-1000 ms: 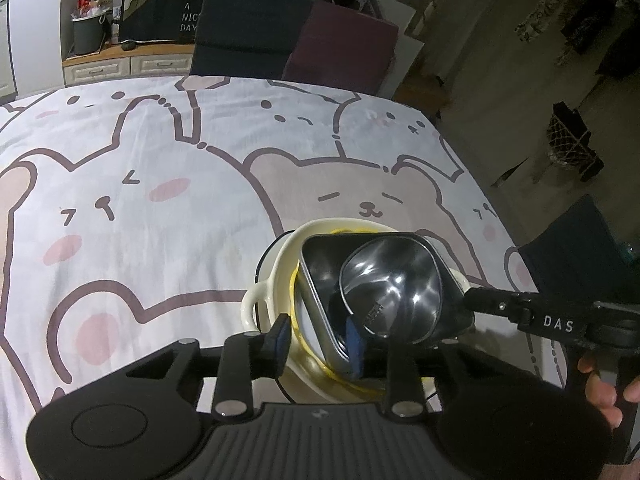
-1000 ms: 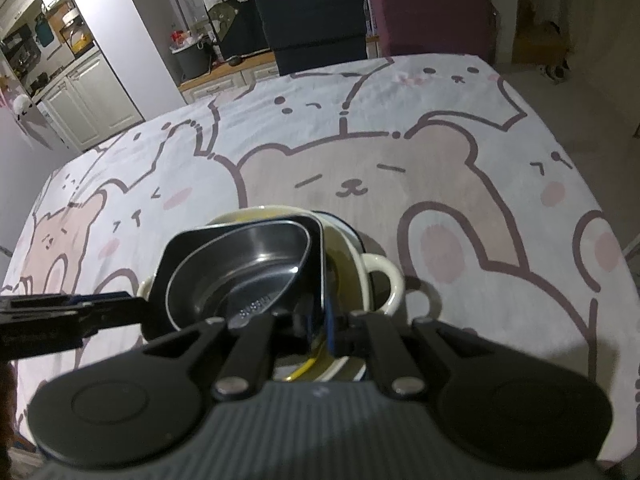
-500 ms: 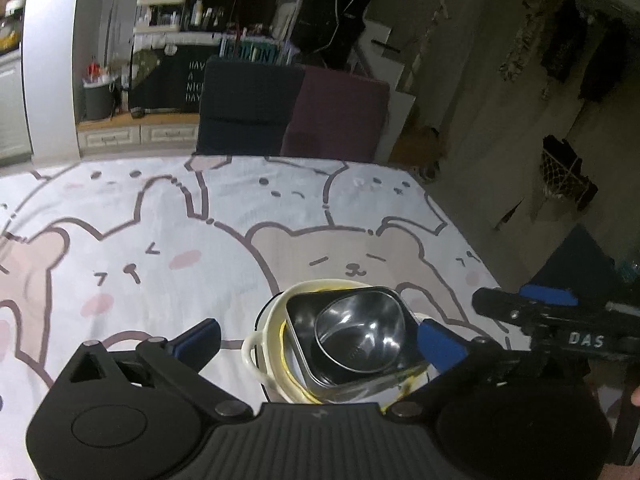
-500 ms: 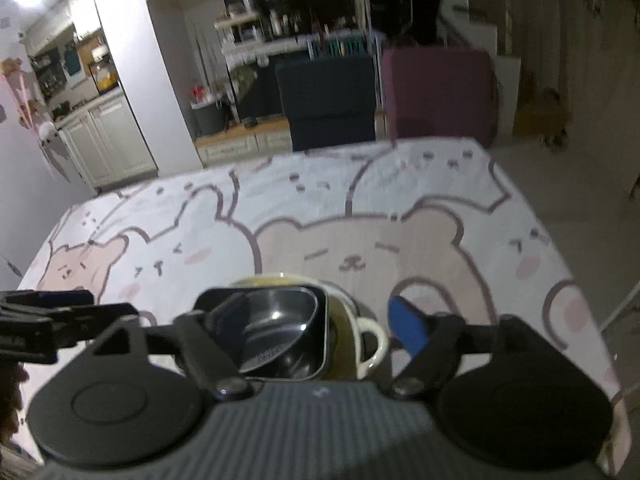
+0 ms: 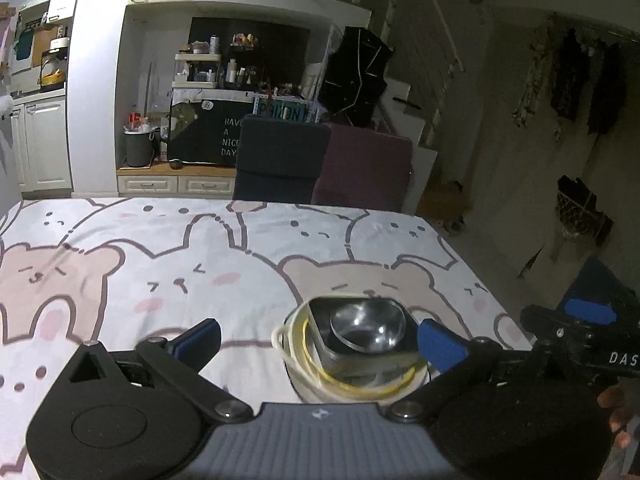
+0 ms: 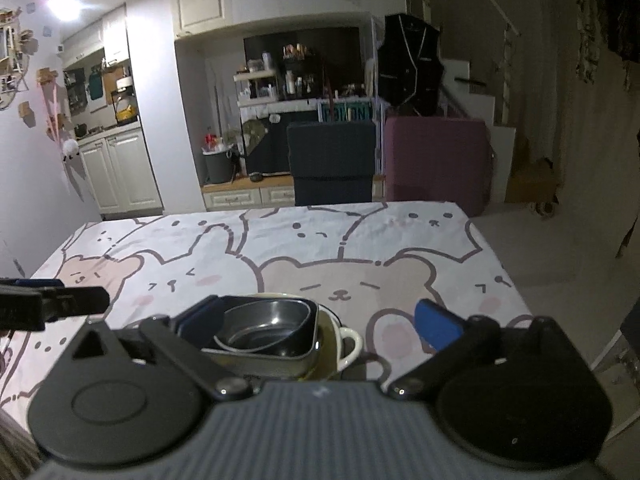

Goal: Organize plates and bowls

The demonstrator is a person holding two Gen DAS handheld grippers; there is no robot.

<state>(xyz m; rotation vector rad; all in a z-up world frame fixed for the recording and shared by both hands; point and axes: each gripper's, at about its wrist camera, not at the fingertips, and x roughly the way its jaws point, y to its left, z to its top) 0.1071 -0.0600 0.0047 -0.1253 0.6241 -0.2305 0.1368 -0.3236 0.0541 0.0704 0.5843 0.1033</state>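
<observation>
A: So where does the stack sit?

B: On the table (image 5: 120,248), which wears a cartoon bear and rabbit cloth, toward its near right part in the left wrist view. A cream pot (image 5: 298,354) with small side handles is at the bottom. A squarish metal tray (image 5: 400,332) rests inside it, and a round steel bowl (image 5: 366,330) nests in the tray.

A: And the left gripper (image 5: 318,338)?

B: Its jaws stand spread as wide as they go, having just been opening. The blue pads flank the stack, one well to its left, the other just beside the tray's right edge. Nothing is clamped between them; neither pad presses on the dishes.

A: The right gripper (image 6: 320,326)?

B: The same. Its jaws have just been opening too and are now fully apart. In its own view the tray (image 6: 276,354) and bowl (image 6: 266,330) lie between the fingers, low in the frame, with the pot's handle (image 6: 352,344) poking out to the right. The left pad is partly hidden behind the tray's corner, so contact there cannot be told; the right pad is clear of everything.

A: Anything else?

B: The right gripper's black arm shows at the right edge of the left view, with fingertips of a hand (image 5: 616,412) below it. Two chairs, one dark (image 5: 280,160) and one maroon (image 5: 366,168), stand at the table's far side.
</observation>
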